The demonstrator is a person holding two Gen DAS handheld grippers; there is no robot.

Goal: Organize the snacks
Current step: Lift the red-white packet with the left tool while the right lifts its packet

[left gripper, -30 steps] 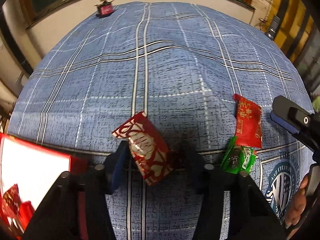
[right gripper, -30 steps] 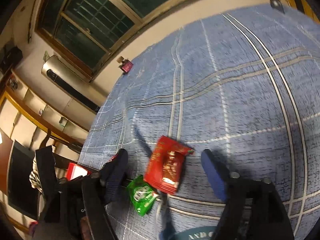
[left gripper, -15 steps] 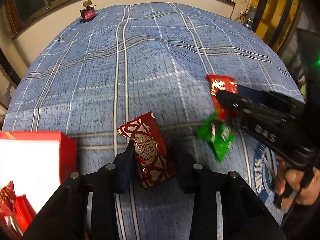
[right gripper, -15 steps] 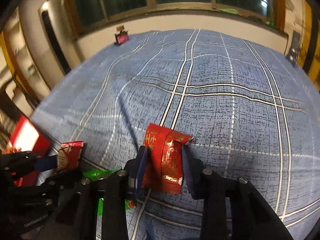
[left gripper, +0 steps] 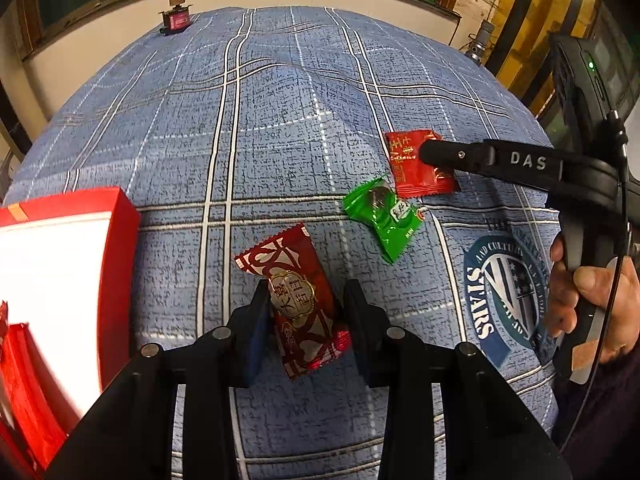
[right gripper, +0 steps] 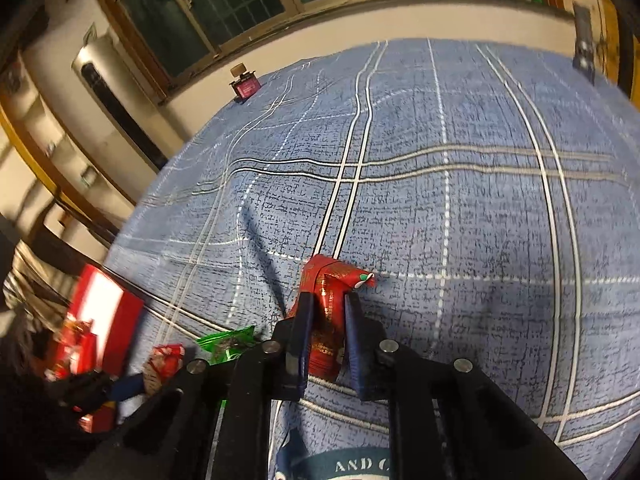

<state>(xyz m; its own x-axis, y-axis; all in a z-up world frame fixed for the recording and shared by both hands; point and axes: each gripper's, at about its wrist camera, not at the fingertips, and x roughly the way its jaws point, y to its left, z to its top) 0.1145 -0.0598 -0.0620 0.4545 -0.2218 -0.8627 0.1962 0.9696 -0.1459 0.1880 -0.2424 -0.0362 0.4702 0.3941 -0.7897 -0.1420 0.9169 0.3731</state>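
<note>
While jaws pinch, both grippers hold snacks [left gripper: 302, 312].

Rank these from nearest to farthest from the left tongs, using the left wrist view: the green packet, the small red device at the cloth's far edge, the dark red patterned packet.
1. Dark red patterned packet, between the left tongs.
2. Green packet, ahead, right.
3. Small red device, far edge, left.
</note>
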